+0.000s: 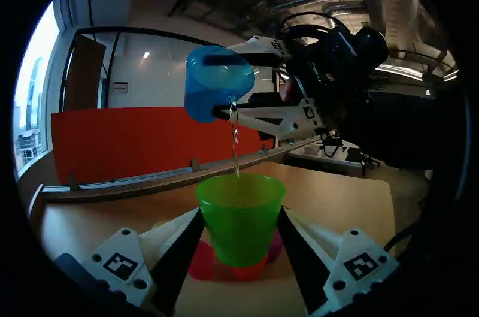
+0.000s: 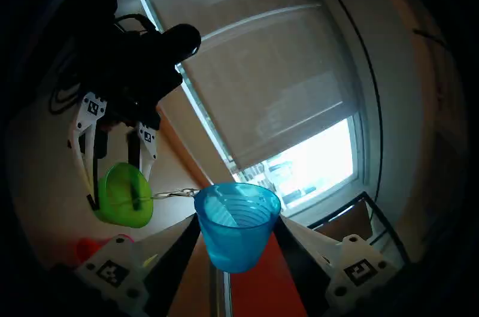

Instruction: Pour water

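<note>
1. No word, brand name or number can be read in either view.
2. Left gripper view: a black-and-white square code marker [image 1: 121,266] sits on each white finger of the left tool [image 1: 239,215]. The right tool [image 1: 227,80], farther off, bears smaller ones.
3. Right gripper view: like markers sit on the right tool's own fingers [image 2: 361,271] and on the left tool's.

We hold our left gripper [image 1: 239,216] level, both fingers pressed on the upright green cup [image 1: 240,236]. Our right gripper [image 2: 238,221] sits higher, tipped over, clamping the blue cup [image 2: 238,239].
</note>
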A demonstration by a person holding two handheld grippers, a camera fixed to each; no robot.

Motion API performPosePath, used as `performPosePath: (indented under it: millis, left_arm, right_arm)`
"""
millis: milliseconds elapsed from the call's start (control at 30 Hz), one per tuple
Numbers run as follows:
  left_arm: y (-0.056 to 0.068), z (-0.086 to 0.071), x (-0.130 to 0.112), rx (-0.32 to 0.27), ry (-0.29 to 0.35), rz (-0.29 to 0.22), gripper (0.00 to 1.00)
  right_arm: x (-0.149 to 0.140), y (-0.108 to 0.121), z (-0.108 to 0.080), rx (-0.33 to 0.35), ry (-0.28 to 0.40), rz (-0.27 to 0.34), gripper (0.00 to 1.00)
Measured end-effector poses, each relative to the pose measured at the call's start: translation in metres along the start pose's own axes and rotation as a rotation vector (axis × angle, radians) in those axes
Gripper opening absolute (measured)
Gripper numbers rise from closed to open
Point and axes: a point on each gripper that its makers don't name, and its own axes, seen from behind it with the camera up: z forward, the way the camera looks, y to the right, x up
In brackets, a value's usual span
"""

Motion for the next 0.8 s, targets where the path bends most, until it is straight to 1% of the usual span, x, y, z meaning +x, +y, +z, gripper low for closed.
performPosePath:
  millis: [800]
  left_arm:
    - [-0.0011, 0.0009, -0.0049, -0.001, -0.004, -0.001, 0.82]
  right_arm:
    - [0.0055, -0.0025, -0.0029, -0.001, -0.004, -0.053, 0.88]
